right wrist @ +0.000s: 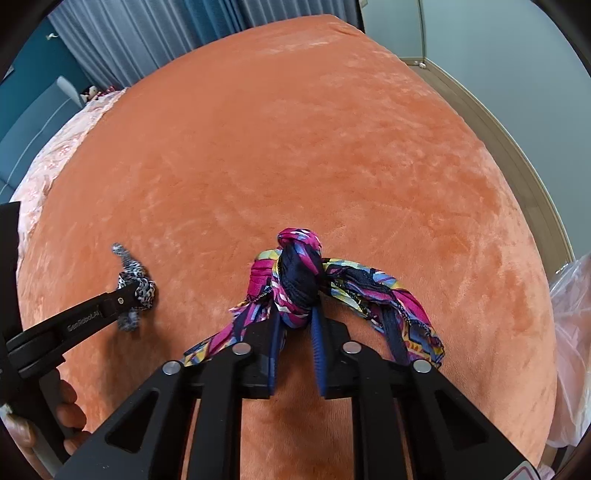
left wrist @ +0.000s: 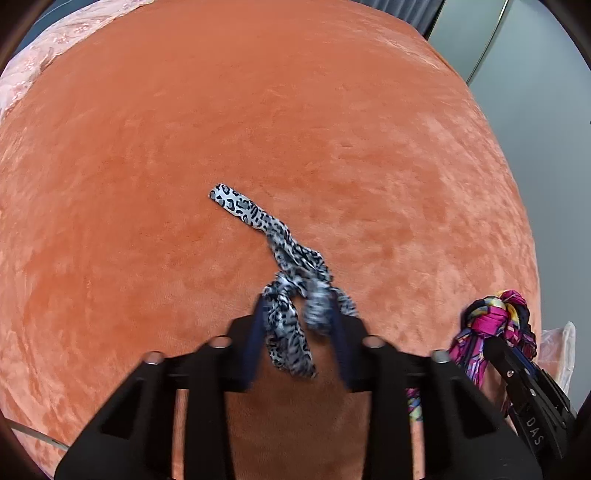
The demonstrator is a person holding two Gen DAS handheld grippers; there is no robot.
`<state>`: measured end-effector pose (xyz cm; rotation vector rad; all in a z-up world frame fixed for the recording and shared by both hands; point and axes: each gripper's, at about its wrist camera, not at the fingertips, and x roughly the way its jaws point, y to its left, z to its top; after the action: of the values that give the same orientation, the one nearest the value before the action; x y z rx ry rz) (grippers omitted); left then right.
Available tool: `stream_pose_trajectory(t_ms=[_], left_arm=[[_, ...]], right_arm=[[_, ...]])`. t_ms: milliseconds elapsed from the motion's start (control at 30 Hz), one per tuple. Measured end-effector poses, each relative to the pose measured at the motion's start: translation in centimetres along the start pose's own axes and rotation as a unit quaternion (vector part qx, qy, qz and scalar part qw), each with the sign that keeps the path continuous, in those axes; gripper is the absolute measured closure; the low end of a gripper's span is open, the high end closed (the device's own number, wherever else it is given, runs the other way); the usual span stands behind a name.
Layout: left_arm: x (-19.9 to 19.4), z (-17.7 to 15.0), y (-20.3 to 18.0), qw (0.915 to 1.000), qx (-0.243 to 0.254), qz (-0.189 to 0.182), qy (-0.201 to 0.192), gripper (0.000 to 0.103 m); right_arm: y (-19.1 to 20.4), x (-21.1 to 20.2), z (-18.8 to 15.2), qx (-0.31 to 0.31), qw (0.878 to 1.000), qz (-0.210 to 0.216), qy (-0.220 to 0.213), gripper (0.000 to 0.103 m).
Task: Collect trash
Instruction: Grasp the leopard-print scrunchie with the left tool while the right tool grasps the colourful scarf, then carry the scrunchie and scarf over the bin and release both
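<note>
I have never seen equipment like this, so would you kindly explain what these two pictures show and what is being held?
A person holds a black two-finger gripper in each hand, with a fisheye camera on each looking along its fingers. One picture is from the left gripper, whose jaws are closed on a knotted grey leopard-print fabric strip. The other is from the right gripper, closed on a knotted pink, blue and yellow patterned fabric strip. Both strips lie on an orange plush bedcover. A clear plastic bag sits at the right edge.

Orange plush bedspread (right wrist: 332,155), blue curtains (right wrist: 147,33), grey wall (right wrist: 498,55).
</note>
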<state>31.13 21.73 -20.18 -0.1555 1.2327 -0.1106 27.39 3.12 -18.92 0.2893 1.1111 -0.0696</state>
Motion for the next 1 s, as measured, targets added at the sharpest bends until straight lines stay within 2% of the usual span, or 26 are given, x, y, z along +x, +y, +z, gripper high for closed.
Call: stream_pose_trajectory(t_ms=[67, 333, 467, 733, 1000], left_arm=[[-0.6, 0.0, -0.2, 1.0000, 0.001, -0.002, -0.004, 0.096], [-5.5, -0.9, -3.0, 0.9987, 0.013, -0.028, -0.041, 0.096], [-8.9, -2.2, -5.8, 0.9964, 0.035, -0.048, -0.060, 0.096], [-14.6, -4.8, -12.3, 0.9882, 0.092, -0.078, -0.094, 0.096], [-18.8, -8.4, -18.7, 0.9742, 0.165, -0.096, -0.121, 0.096]], right_arm=[[0.2, -1.2, 0.0, -0.004, 1.000, 0.003, -0.011, 0.091], [-0.3, -8.2, -0.2, 0.007, 0.997, 0.024, -0.069, 0.091], [-1.7, -12.4, -0.4, 0.014, 0.994, 0.016, -0.107, 0.091], [-7.1, -20.3, -0.5, 0.047, 0.983, -0.002, -0.178, 0.091], [-13.7, -25.7, -2.4, 0.101, 0.969, -0.025, -0.225, 0.090]])
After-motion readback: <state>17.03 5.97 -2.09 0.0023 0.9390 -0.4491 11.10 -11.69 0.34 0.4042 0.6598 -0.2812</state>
